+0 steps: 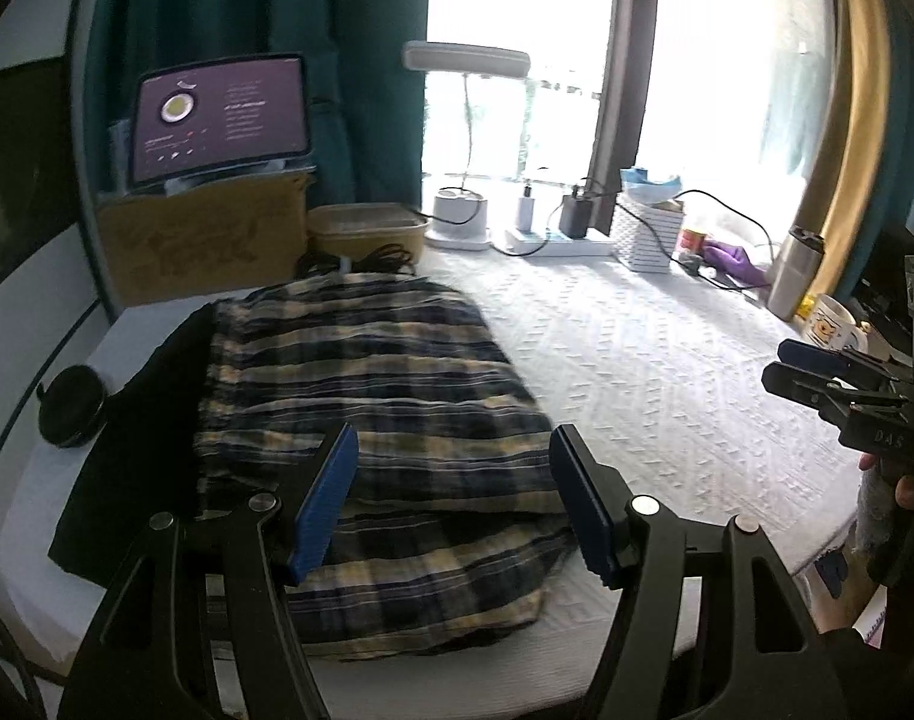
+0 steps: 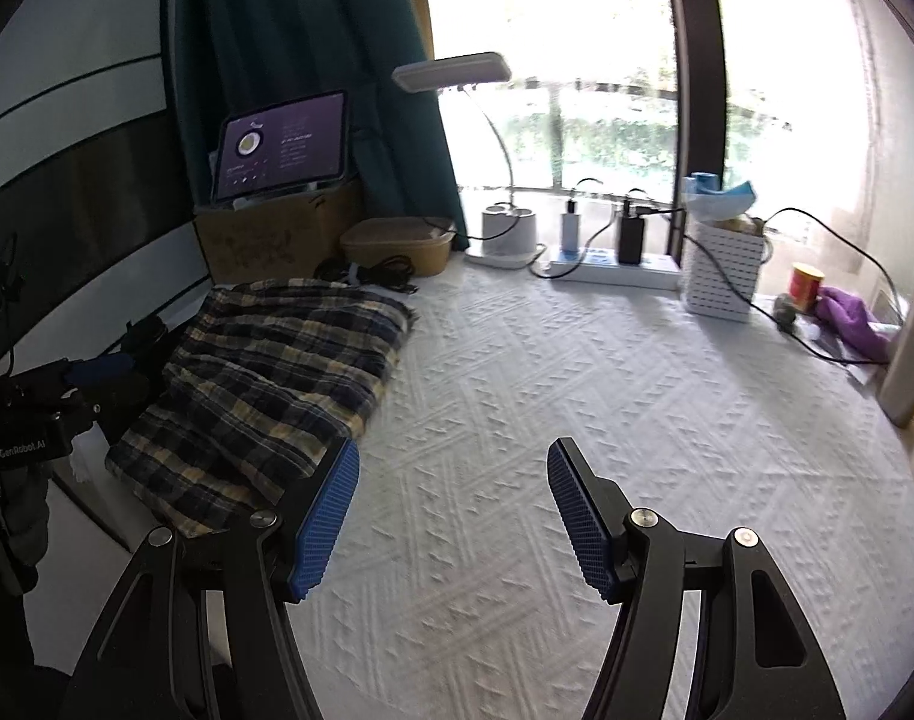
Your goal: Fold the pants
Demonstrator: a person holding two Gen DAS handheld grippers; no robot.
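The plaid pants (image 1: 366, 414) lie folded in a thick bundle on the left side of the white textured tabletop (image 1: 637, 372). My left gripper (image 1: 453, 450) hovers over the bundle's near end, open, with nothing between its blue pads. The right gripper (image 1: 811, 372) shows at the right edge of the left wrist view, held in a hand. In the right wrist view the pants (image 2: 264, 384) sit to the left, and my right gripper (image 2: 453, 462) stands open above bare tabletop (image 2: 577, 420), apart from the cloth. The left gripper (image 2: 66, 384) appears at the far left.
A dark cloth (image 1: 138, 432) and a round black object (image 1: 72, 408) lie left of the pants. At the back stand a cardboard box with a tablet (image 1: 222, 114), a tan container (image 1: 366, 228), a desk lamp (image 1: 463, 216), a power strip (image 1: 553, 240), a white basket (image 1: 649, 234), a steel tumbler (image 1: 796, 270) and a mug (image 1: 829, 324).
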